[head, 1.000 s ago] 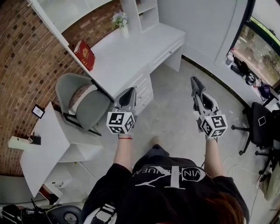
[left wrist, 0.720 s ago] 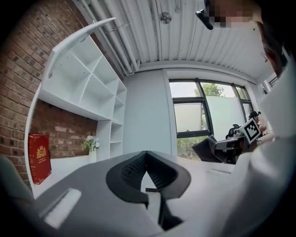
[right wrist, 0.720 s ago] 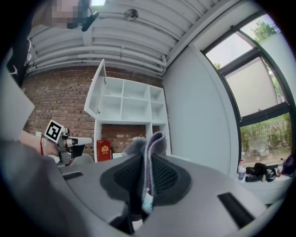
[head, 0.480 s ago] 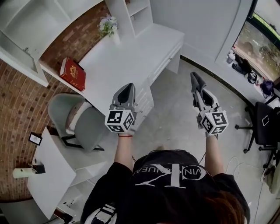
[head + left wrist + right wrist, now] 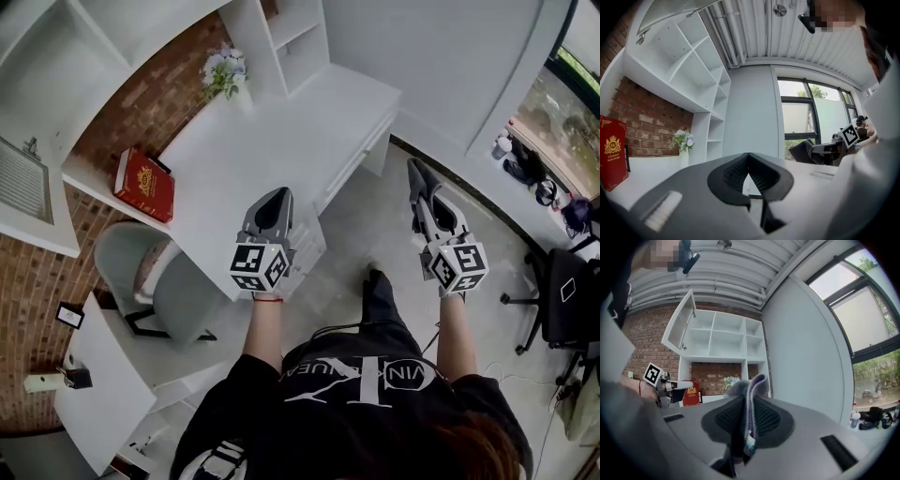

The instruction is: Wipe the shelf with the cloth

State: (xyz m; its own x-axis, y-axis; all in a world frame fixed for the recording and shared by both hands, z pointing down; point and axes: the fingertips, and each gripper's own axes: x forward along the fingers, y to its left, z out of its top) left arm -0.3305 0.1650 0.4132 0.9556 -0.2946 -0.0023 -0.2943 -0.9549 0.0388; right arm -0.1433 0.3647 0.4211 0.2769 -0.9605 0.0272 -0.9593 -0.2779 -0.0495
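Observation:
A grey and purple cloth [image 5: 753,384] is pinched upright between the pads of my right gripper [image 5: 746,405], which is shut on it. In the head view that gripper [image 5: 416,176] is held over the floor, right of the white desk [image 5: 281,131], with the dark cloth [image 5: 422,187] showing at its tip. My left gripper [image 5: 275,200] hovers over the desk's near corner. Its jaws [image 5: 749,158] are shut with nothing in them. The white wall shelf [image 5: 723,341] with open compartments hangs above the desk on the brick wall, and the left gripper view shows this shelf [image 5: 686,63] too.
A red book [image 5: 144,184] leans at the desk's back. A vase of flowers [image 5: 223,71] stands by a tall open shelf unit [image 5: 292,36]. A grey chair [image 5: 155,274] is tucked at the desk's left end. A black office chair [image 5: 562,286] stands at the right.
The person has stepped toward the desk, one foot now forward on the floor. The desk and shelves have shifted in view; both grippers keep their pose, the cloth still held.

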